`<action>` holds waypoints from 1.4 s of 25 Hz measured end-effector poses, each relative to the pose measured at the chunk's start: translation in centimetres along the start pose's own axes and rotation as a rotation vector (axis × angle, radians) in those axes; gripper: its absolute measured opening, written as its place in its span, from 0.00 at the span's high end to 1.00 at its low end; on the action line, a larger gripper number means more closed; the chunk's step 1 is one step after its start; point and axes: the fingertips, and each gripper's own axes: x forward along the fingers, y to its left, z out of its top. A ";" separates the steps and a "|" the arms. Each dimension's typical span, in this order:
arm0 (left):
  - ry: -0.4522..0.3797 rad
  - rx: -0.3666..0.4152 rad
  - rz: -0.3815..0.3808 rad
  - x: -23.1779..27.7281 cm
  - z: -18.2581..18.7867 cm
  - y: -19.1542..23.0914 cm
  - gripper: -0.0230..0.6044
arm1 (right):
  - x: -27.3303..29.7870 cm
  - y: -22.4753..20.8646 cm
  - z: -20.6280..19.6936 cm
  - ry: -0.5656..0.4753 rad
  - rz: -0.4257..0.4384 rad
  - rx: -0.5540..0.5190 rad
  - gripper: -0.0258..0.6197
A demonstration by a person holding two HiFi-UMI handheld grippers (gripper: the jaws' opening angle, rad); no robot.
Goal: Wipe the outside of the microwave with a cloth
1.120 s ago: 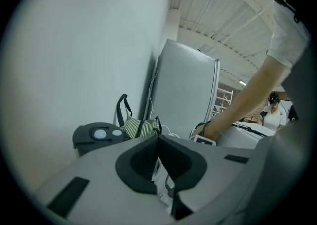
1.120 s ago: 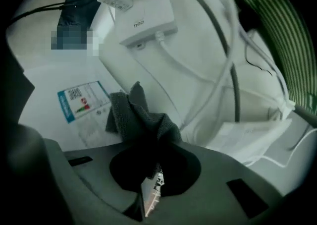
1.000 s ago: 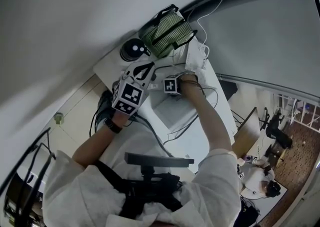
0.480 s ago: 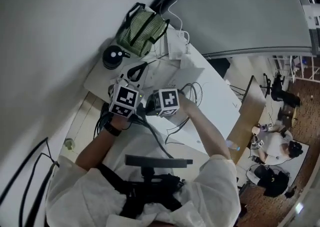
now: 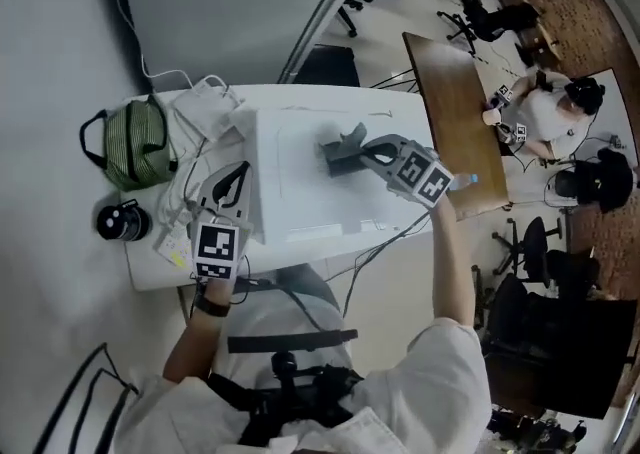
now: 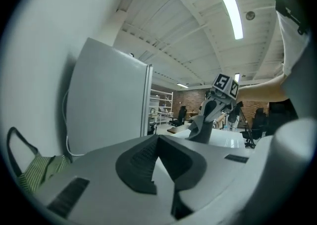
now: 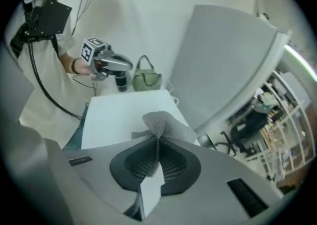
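Right claw (image 7: 157, 139) swung its nubbly grey cloth (image 7: 161, 120) onto the boxy microwave (image 5: 300, 192).

A boxy white microwave (image 5: 300, 187) stands on the white bench (image 5: 390, 100), crumpled grey cloth (image 5: 341, 154) on top, green striped bag (image 5: 135, 142) at its left.

The left gripper (image 5: 232, 180) sits close to the body, its jaws together. The right arm (image 5: 447, 262) stretches forward, with the right gripper (image 5: 366, 149) clamped on the cloth (image 5: 340, 155).
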 end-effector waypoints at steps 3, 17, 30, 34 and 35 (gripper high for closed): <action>0.011 0.055 -0.047 3.9 2.0 -6.2 0.93 | -4.4 -5.7 -11.4 0.066 -0.132 0.099 0.93; 0.151 0.110 -0.016 27.8 6.5 -40.6 0.93 | -4.5 -19.4 -37.0 -0.053 -0.083 -0.042 0.93; 0.248 0.091 -0.068 35.5 2.9 -45.6 0.93 | -1.5 7.2 -50.7 0.151 0.391 -0.322 0.93; 0.260 0.133 -0.075 36.1 3.0 -46.1 0.93 | -0.4 1.5 -49.4 0.115 0.382 -0.228 0.93; 0.268 0.154 -0.074 36.1 2.9 -46.1 0.93 | 0.0 -0.6 -48.9 0.105 0.366 -0.206 0.93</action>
